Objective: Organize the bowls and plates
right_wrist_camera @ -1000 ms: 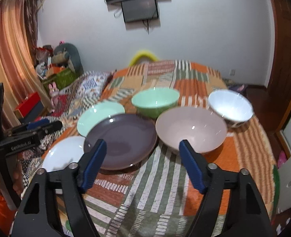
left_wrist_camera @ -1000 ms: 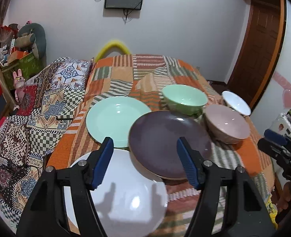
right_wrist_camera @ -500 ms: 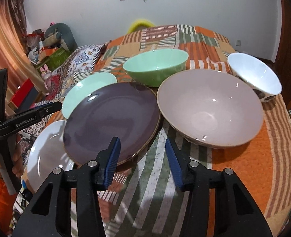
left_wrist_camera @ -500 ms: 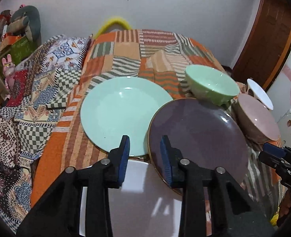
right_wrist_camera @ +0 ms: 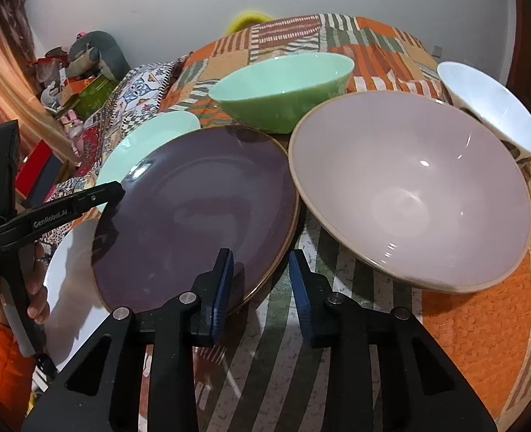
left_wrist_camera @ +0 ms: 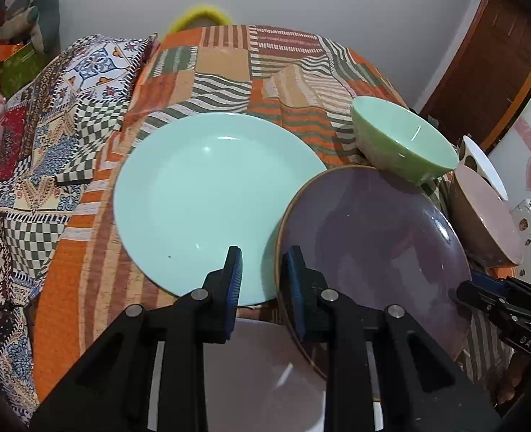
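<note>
Six dishes: three plates, three bowls, all on the quilt (left_wrist_camera: 222, 64)
purple plate (left_wrist_camera: 369, 237): middle, its far rim under the green bowl, its left rim over the mint plate, its near rim over the white plate
mint plate (left_wrist_camera: 207, 194): flat on quilt, left of purple plate
white plate (left_wrist_camera: 261, 370): nearest, partly under purple plate and behind the left gripper's arms
green bowl (right_wrist_camera: 283, 86): upright, behind purple plate, touching its far rim
pink bowl (right_wrist_camera: 409, 194): right of purple plate, tilted toward right camera, rims near or touching, cannot tell which
white bowl (right_wrist_camera: 492, 115): far right, tilted, just behind pink bowl
left gripper (left_wrist_camera: 261, 270): jaws have just been closing, now a narrow gap; it hangs over the seam where the purple plate's left rim meets the mint plate; pads press on nothing
right gripper (right_wrist_camera: 261, 270): jaws have just been closing, narrow gap left; the purple plate's near right rim sits in the gap, pads not seen pressing it, nothing grasped
hand (right_wrist_camera: 31, 280): orange sleeve, holds left gripper's handle, seen at left of right view
pillow (left_wrist_camera: 96, 68): patterned, left of quilt
</note>
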Available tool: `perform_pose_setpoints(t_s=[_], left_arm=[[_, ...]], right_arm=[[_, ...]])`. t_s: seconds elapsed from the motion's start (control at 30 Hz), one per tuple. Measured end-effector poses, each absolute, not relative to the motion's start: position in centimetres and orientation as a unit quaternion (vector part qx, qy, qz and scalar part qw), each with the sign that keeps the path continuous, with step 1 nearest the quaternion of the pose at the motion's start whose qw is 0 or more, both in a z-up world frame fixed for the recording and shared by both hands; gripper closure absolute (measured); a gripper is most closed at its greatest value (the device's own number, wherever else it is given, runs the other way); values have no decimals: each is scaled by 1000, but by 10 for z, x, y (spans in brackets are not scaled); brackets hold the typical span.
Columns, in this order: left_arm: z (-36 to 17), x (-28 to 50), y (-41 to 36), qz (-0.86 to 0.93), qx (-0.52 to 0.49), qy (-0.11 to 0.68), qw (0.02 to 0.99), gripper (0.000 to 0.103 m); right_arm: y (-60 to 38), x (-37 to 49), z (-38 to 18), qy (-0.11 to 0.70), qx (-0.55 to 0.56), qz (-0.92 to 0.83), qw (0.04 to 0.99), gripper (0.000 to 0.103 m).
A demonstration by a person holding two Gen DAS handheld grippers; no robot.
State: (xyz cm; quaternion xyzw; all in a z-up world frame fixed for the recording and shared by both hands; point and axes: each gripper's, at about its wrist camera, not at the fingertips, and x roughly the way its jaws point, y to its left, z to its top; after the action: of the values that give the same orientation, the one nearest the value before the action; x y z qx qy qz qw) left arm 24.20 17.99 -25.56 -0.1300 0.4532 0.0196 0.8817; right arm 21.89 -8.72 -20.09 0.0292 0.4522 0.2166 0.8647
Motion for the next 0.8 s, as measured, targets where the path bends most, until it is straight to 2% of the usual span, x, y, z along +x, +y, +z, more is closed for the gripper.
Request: perform_pose_setpoints(t_s=[0.47,0.8], left_arm=[[-267,254,177,-27,-164,467,869,77],[-260,238,168,0,-151,470,870,77]], right_arm=[[-82,226,-200,454,21,224,862,79],[-78,217,-197,451,17,235,861,80]])
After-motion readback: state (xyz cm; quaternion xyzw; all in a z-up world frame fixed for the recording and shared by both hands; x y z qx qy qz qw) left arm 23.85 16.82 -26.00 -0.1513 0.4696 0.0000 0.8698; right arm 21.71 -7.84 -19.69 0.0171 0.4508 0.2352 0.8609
